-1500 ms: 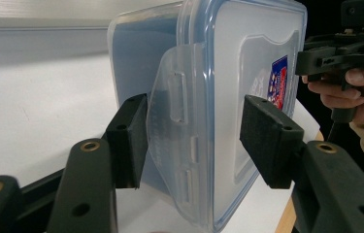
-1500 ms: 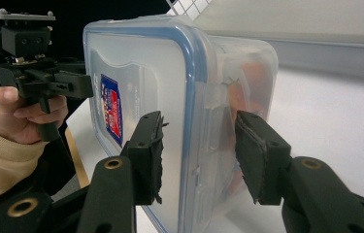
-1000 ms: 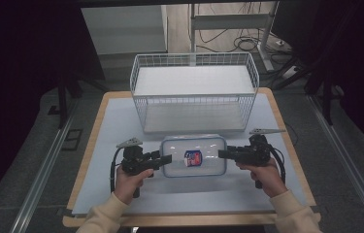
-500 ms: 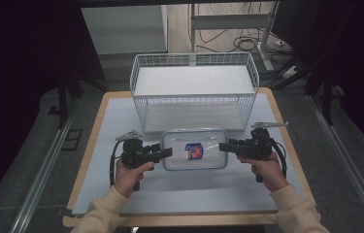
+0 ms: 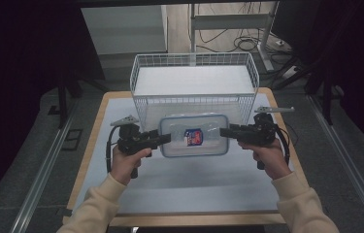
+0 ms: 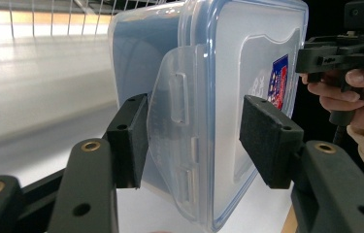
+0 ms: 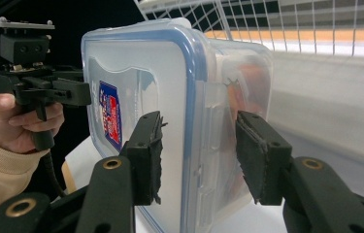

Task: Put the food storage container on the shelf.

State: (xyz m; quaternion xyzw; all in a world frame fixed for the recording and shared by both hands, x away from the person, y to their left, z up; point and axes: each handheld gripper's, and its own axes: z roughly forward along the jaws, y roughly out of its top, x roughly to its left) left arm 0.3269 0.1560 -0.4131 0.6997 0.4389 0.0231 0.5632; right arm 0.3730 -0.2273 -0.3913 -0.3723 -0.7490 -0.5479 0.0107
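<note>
— What step do you reckon this is?

— A two-handed carry, I'd say. The lidded plastic box (image 5: 194, 135) hangs between the left tongs (image 5: 164, 139) and the right tongs (image 5: 224, 132), just in front of the wire basket (image 5: 194, 85), seemingly lifted off the tabletop (image 5: 179, 184).

— Are they clamped on it?

— Each pair straddles a side latch flap. There's a gap at the pads, so I can't tell if either is truly gripping.

— And next?

— Likely over the rim into the basket, both hands level.
</note>
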